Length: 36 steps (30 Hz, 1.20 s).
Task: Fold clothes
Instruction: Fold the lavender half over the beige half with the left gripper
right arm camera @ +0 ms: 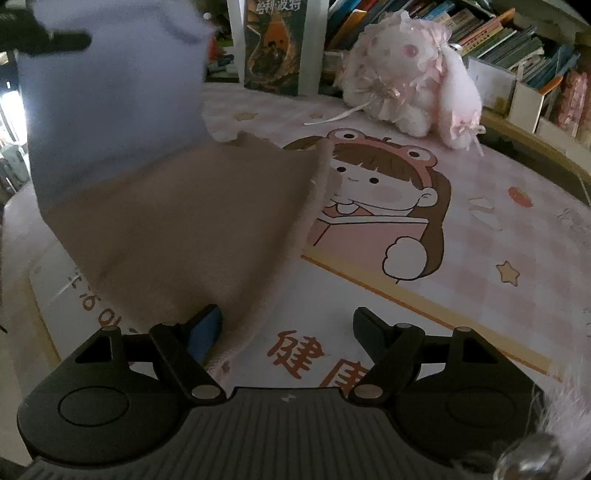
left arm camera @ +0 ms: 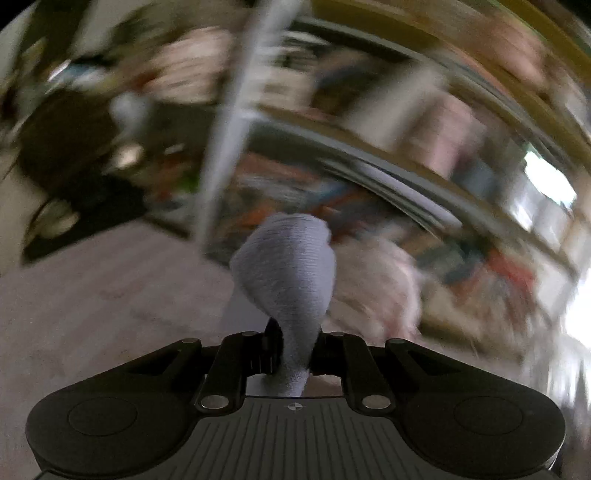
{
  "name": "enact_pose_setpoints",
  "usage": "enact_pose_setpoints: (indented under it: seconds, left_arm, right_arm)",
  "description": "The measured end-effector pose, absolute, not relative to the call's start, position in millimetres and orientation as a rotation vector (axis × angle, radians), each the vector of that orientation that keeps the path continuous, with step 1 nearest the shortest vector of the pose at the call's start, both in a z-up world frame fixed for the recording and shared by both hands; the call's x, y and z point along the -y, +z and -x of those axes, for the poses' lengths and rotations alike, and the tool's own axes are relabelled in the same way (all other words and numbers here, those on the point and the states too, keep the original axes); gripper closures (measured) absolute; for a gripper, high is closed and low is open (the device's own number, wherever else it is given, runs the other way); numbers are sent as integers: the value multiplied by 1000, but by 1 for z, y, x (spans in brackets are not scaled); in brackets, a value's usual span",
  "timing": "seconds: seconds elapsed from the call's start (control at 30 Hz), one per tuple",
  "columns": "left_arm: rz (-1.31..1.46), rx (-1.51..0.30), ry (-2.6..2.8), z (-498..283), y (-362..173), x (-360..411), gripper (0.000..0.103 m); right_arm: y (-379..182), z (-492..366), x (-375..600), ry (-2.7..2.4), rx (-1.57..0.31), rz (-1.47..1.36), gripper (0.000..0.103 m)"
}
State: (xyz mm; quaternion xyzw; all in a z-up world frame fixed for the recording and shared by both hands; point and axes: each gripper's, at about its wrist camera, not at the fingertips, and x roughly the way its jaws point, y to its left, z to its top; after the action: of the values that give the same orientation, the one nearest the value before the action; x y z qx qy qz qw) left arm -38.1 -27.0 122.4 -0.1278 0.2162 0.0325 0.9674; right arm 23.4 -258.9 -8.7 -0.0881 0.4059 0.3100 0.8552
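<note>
Sock (left arm camera: 284,273) between left jaws

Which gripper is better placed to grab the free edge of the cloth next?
Right. The right gripper is open with the cloth's beige edge between its jaws; the left gripper is already shut on the blue end.

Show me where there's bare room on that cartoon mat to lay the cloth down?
Free: the mat right of the beige-and-blue cloth, below the plush bunny. Crowded: the left, under the cloth, and the far edge by the books.
</note>
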Motion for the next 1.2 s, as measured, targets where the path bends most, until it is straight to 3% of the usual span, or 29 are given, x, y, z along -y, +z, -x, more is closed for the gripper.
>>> enact_pose_setpoints:
  seconds: [0.23,0.4,0.47,0.63,0.93,1.2]
  left_arm:
    - [-291,-719,-100,39,64,153,82]
    - [-446,-758,-112,45,36,180,61]
    - [-426,-767,-129,46,38,181,51]
    - [-326,-736,-188,57,61,175,50]
    - [106,-523,-187,77,127,107,47]
    - [117,-633,11,60,94,79,49]
  right_arm:
    - [-8,-35,274,682,-911,117,27]
    - [-5,-40,299,677,-933,69,26]
    - [-2,-40,309,667,-930,48,26]
    - [5,-44,333,637,-944,-52,26]
    - [24,-58,359,722,-977,-384,20]
    - [5,-70,331,837,-1170,-624,16]
